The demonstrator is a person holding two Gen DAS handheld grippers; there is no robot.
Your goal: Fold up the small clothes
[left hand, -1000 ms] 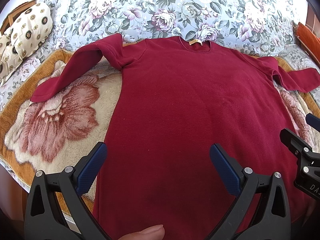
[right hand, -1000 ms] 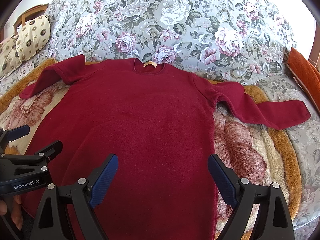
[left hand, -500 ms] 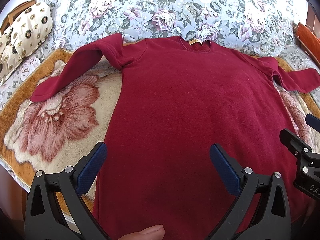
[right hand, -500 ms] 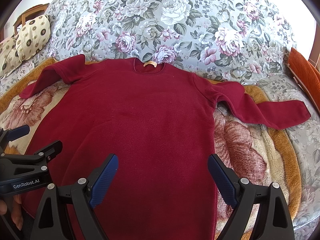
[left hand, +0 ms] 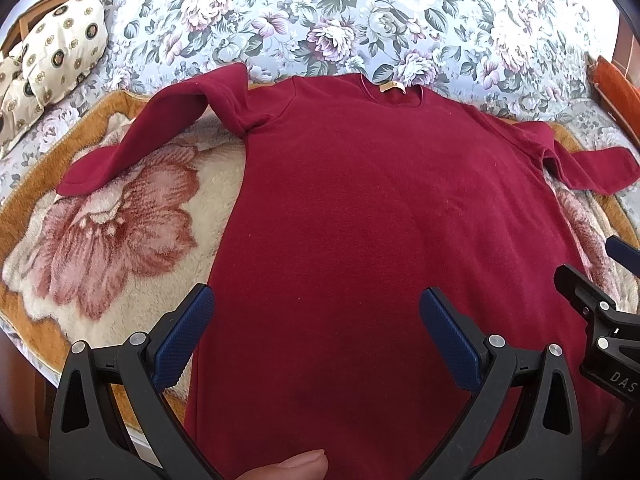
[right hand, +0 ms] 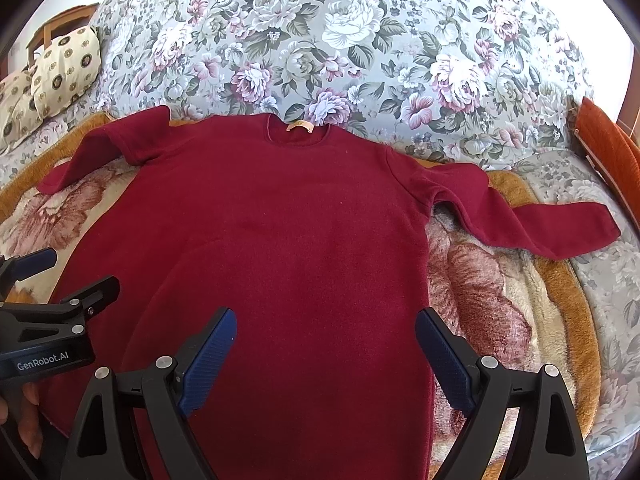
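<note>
One dark red sweater spread flat on a bed

One dark red long-sleeved sweater (left hand: 360,220) lies face up and unfolded on a plush blanket (left hand: 112,232), its neckline at the far side and its hem at the near edge. A small tan label (right hand: 301,126) shows inside the collar. The left sleeve (left hand: 152,136) bends at the shoulder and runs out toward the near left; the right sleeve (right hand: 532,216) kinks at the armpit and reaches to the right, its cuff lying past the blanket's border.

The blanket is cream with large pink flowers and an orange-brown border. It rests on a grey-blue bedspread (right hand: 360,40) printed with roses and green leaves, which covers the bed out to its far side.

The left gripper (left hand: 316,332) hovers above the near part of the sweater, its blue-padded fingers spread wide apart with nothing between them. The right gripper (right hand: 326,356) hangs just beside it over the sweater's near right part, its fingers likewise spread and holding nothing. A thumb tip (left hand: 296,466) shows at the near edge of the left wrist view.

At the far left sit cream pillows (left hand: 52,56) with dark round motifs, in front of a wooden frame (right hand: 52,28). At the far right edge lies something orange (right hand: 608,140); what it is cannot be told.
</note>
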